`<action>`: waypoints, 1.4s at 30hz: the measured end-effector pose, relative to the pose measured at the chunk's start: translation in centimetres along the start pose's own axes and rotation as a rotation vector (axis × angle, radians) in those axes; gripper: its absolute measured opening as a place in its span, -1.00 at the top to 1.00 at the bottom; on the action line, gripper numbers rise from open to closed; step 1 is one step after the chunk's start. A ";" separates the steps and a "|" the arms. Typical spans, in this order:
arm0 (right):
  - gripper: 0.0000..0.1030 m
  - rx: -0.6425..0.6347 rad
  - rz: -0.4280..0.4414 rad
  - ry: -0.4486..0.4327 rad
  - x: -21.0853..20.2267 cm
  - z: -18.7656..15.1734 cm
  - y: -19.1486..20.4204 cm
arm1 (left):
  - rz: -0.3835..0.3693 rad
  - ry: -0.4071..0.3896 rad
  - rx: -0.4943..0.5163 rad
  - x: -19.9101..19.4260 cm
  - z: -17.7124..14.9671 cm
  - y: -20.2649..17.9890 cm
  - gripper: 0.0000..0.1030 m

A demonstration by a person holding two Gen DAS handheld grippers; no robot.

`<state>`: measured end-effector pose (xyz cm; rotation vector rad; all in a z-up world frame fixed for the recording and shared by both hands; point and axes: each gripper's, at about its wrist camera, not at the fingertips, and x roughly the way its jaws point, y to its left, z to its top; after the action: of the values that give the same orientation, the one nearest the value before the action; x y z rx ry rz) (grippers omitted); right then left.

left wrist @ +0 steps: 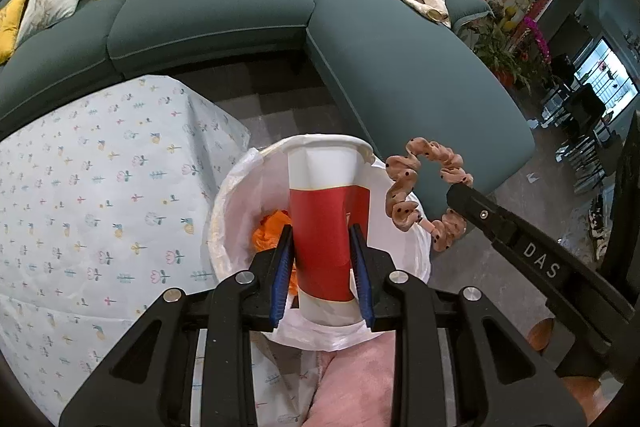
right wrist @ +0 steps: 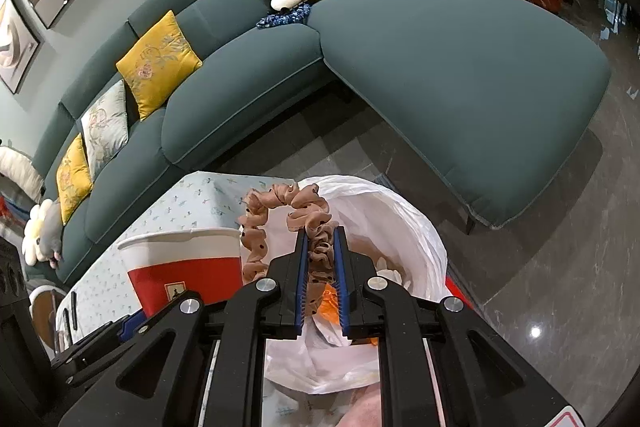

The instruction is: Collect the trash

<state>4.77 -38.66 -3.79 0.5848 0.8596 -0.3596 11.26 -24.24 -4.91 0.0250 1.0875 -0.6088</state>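
Bin (left wrist: 224, 219), white liner: holds orange scrap (left wrist: 266, 233); 1 item in.
Left gripper (left wrist: 322, 267): jaws pinching cup (left wrist: 326, 211), above bin, unreleased.
Right gripper (right wrist: 320, 279): jaws pinching scrunchie (right wrist: 280, 203), over bin rim, unreleased.
Remaining, judged: 2 drops.

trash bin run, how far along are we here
Done: an orange scrap already lies inside the white-lined bin. In hand: the left gripper is shut on the red and white paper cup over the bin, and the right gripper is shut on the tan dotted scrunchie over the same bin. Left: releasing both into the bag. Whether more trash remains elsewhere cannot be told.
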 end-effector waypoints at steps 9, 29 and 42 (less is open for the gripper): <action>0.66 0.013 -0.004 0.016 0.6 -0.2 -0.6 | 0.011 0.004 -0.039 0.9 -0.1 0.2 -0.09; 0.25 -0.056 -0.027 0.008 0.0 -0.6 2.3 | 0.093 -0.031 -0.078 -0.9 -1.0 3.2 -0.36; -0.41 -0.086 -0.089 0.025 -1.3 -5.3 6.2 | 0.192 -0.082 -0.144 -5.4 -4.8 10.7 -0.55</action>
<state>4.00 -30.39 -3.38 0.4732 0.9227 -0.3950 10.69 -11.33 -5.62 -0.0203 1.0338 -0.3554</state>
